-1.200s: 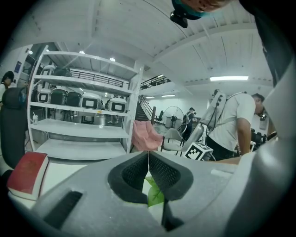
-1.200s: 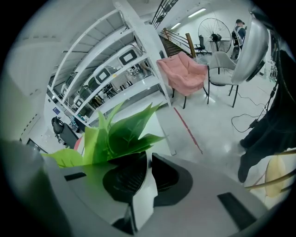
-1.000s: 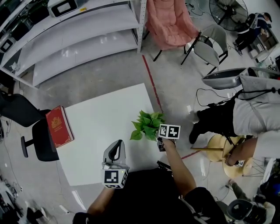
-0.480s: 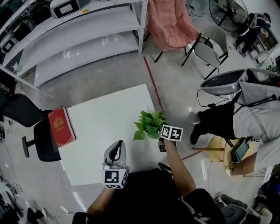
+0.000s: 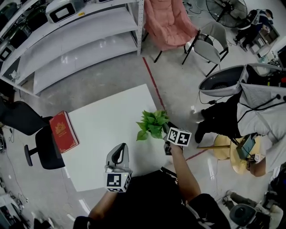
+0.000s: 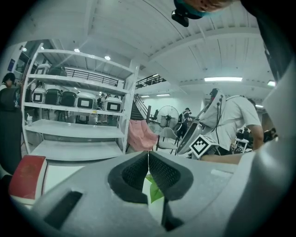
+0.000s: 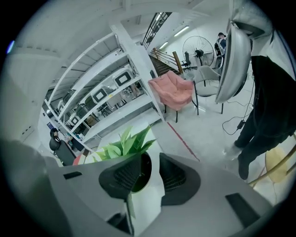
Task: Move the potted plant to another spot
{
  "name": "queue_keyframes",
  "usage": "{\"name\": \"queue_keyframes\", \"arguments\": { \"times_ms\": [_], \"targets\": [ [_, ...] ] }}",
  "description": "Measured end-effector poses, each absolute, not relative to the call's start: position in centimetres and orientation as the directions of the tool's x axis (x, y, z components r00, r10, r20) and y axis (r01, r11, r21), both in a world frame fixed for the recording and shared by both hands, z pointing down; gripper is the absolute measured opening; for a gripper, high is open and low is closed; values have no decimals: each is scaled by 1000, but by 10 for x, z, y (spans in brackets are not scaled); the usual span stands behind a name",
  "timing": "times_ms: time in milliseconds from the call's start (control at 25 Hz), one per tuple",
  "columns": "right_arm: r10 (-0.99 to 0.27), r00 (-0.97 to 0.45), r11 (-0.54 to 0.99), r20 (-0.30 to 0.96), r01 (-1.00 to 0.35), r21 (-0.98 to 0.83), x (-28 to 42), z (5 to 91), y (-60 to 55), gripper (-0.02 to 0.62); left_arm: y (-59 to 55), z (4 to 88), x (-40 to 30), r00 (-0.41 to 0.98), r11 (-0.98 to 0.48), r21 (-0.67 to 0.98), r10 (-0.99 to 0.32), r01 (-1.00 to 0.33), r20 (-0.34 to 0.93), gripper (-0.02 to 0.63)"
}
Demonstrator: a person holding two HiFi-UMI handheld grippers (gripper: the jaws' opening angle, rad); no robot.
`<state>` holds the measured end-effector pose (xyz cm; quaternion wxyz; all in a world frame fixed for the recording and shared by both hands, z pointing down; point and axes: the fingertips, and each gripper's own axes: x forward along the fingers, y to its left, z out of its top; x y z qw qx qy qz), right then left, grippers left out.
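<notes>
The potted plant [image 7: 121,147] sits between the right gripper's [image 7: 151,160] just-opened jaws.

A red book [image 5: 64,132] lies at the left edge of the white table [image 5: 103,120], a seemingly padded pink chair [image 5: 167,22] beyond.

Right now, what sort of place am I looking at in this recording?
Probably a workshop or lab hall rather than a home: long white metal shelving carrying boxy machines, a bare concrete floor marked with a red tape line, and a big standing fan.
</notes>
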<state>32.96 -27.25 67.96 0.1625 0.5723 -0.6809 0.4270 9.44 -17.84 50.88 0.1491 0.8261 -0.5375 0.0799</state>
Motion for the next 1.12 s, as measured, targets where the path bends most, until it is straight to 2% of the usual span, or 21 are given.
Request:
{"name": "queue_keyframes", "arguments": {
  "times_ms": [400,520,840,1120],
  "targets": [
    [-783,-189,-8,592,-949,-314,331,604,-225,98,-168,491,92,506,-479,167,-828,-862,241,20],
    [-813,-171,0,556,-956,-294,317,583,-203,80,-165,483,87,532,-505,169,-818,-846,219,18],
    [-854,-169,32,492,-961,-274,267,538,-144,22,-144,464,75,574,-550,172,-798,-818,181,19],
    [-878,-181,69,444,-964,-257,238,515,-109,14,-130,456,74,595,-568,186,-786,-802,165,18]
  ]
}}
